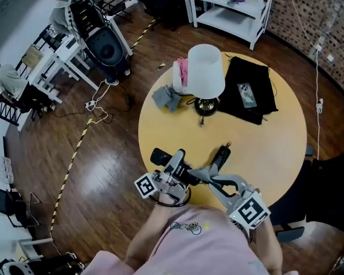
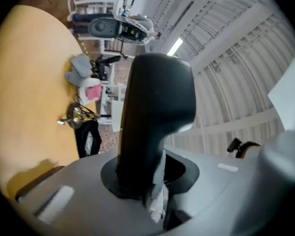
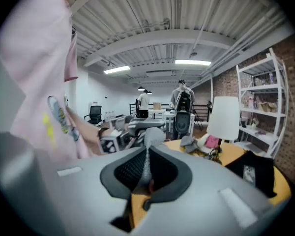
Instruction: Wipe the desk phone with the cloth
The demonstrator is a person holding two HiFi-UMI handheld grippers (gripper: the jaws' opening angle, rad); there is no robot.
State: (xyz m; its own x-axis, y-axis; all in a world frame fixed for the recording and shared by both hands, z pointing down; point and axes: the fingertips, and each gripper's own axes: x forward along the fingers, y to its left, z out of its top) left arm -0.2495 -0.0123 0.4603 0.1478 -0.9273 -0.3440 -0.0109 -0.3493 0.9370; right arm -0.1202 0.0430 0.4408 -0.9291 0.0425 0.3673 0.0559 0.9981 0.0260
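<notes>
In the left gripper view, a black phone handset (image 2: 155, 112) stands up between the jaws of my left gripper (image 2: 152, 181), which is shut on it. The head view puts that gripper (image 1: 180, 168) at the table's near edge, the handset (image 1: 160, 156) jutting out to its left. My right gripper (image 1: 204, 174) sits just to the right, shut on a thin fold of grey cloth (image 3: 147, 149) that runs to the handset. A black part (image 1: 221, 155) lies beside it. The phone's base is hidden under the grippers.
The round yellow table (image 1: 275, 148) carries a lamp with a white shade (image 1: 206, 70), a black cloth (image 1: 249, 85) with a smartphone (image 1: 246, 94) on it, a second grey cloth (image 1: 166, 98) and a pink item (image 1: 182, 70). A black cord loop (image 1: 171, 200) hangs at the near edge.
</notes>
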